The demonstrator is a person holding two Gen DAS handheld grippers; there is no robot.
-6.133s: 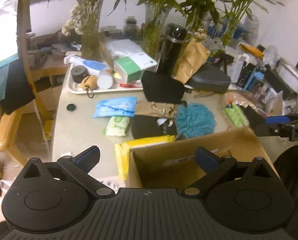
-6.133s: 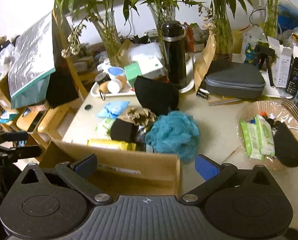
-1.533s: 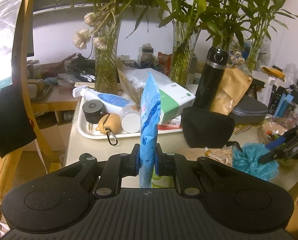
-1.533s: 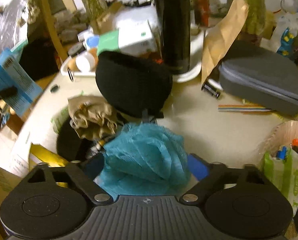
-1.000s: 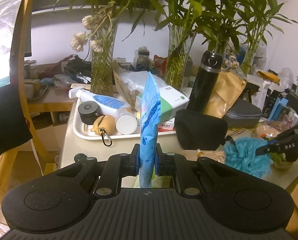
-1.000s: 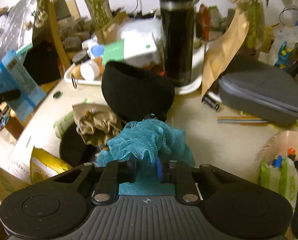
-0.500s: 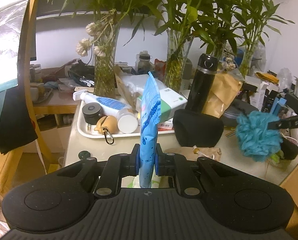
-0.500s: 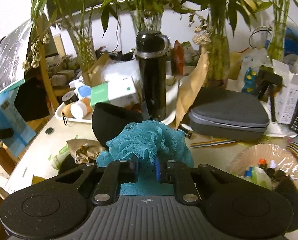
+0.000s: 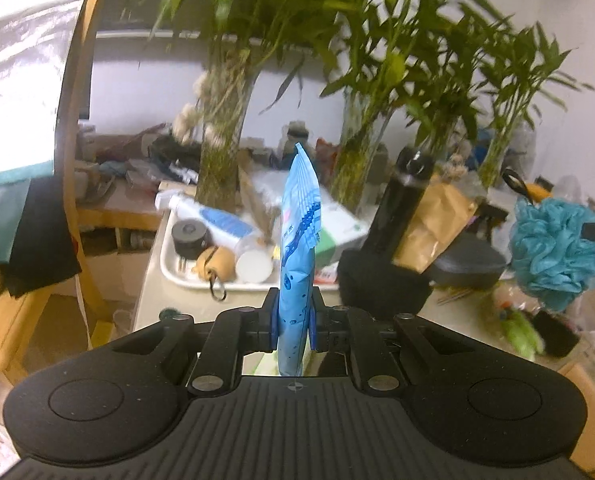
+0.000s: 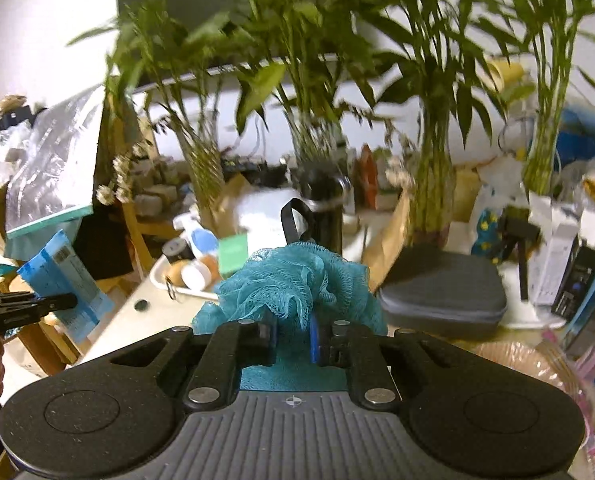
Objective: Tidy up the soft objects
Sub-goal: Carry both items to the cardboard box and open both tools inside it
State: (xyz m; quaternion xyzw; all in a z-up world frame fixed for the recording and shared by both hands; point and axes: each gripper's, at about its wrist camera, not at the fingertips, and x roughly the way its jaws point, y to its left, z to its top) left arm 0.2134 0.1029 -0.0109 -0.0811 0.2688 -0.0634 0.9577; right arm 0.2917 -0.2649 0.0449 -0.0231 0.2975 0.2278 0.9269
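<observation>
The left gripper [image 9: 292, 322] has its fingers clamped on a blue wipes packet [image 9: 299, 256], which stands upright and edge-on between the pads, its sealed top rising above them and its lower end hanging just below; in the right wrist view the same packet [image 10: 63, 276] shows at the far left, tilted, pinched by the black tip of that gripper, clear above the surface [image 10: 153, 320]. The right gripper [image 10: 292, 338] is closed on a teal mesh bath pouf [image 10: 297, 284], the netting bunched between the pads and spilling over both fingers, with a black hanging loop [image 10: 295, 220] standing up from its top. From the left wrist view the pouf [image 9: 553, 252] hangs in the air at the right, well above the cluttered surface, with only the tip of the right gripper showing at the frame edge. Farther back on the surface sit a white tray [image 9: 185, 276] of small bottles, a black flask [image 9: 405, 196], a black cap [image 9: 381, 284], a grey zip case [image 10: 441, 292] and glass vases of green bamboo [image 9: 357, 172]
</observation>
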